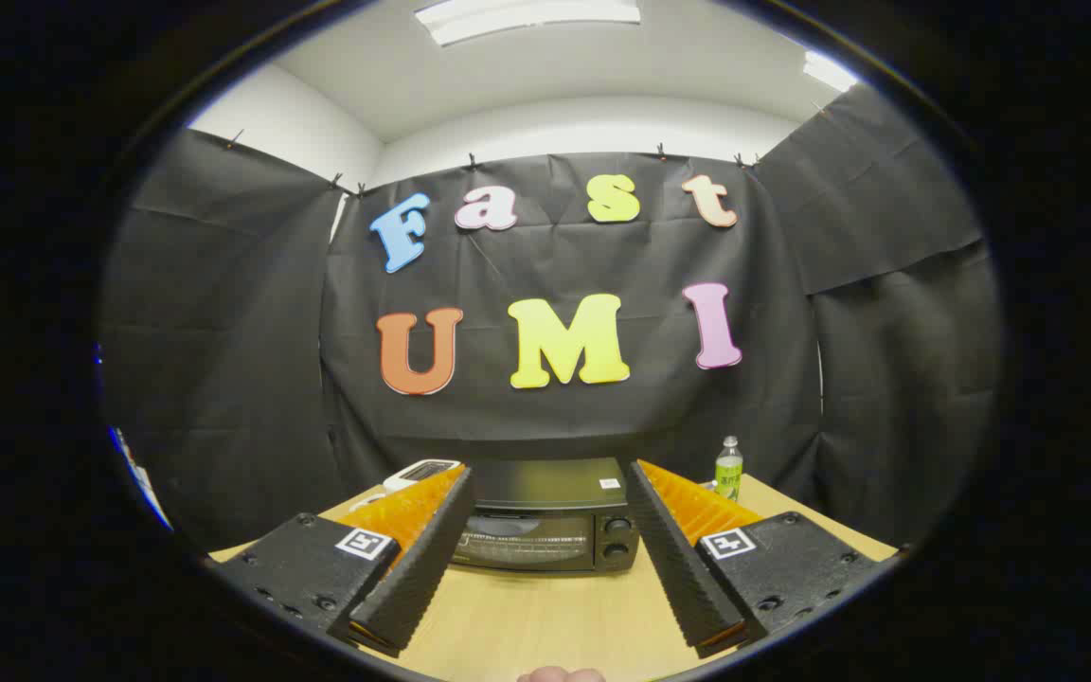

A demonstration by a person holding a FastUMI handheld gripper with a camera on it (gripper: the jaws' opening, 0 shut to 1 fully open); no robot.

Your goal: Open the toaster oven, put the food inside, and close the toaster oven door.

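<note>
At the bottom centre of the frame a small rounded shape [560,674], possibly a fingertip or the food, sits at the near table edge; it cannot be identified. The gripper [550,559] occupies the lower middle of the frame with its fingers spread wide, pinching nothing; the ribbed, wedge-shaped fingers [413,568] taper forward from blocky housings bearing square printed markers. Beneath and between them lies the table [545,616], a smooth pale wood-grain surface. Beyond the fingertips, in the lower centre, stands the toaster oven [545,526]: a dark boxy metal case, glass-fronted door closed, with two round knobs [616,536] stacked at the right of the door. To its left, partly behind the left finger, rests a white flat device [422,471]; to its right stands a clear plastic bottle [728,468] with a green label, upright, near the oven. Risk assessment: the door handle is not clearly discernible, so a misjudged approach may strike the glass or the knobs rather than catch the door; a light oven on a smooth top may slide when pulled; a wide swing right could topple the bottle.
</note>
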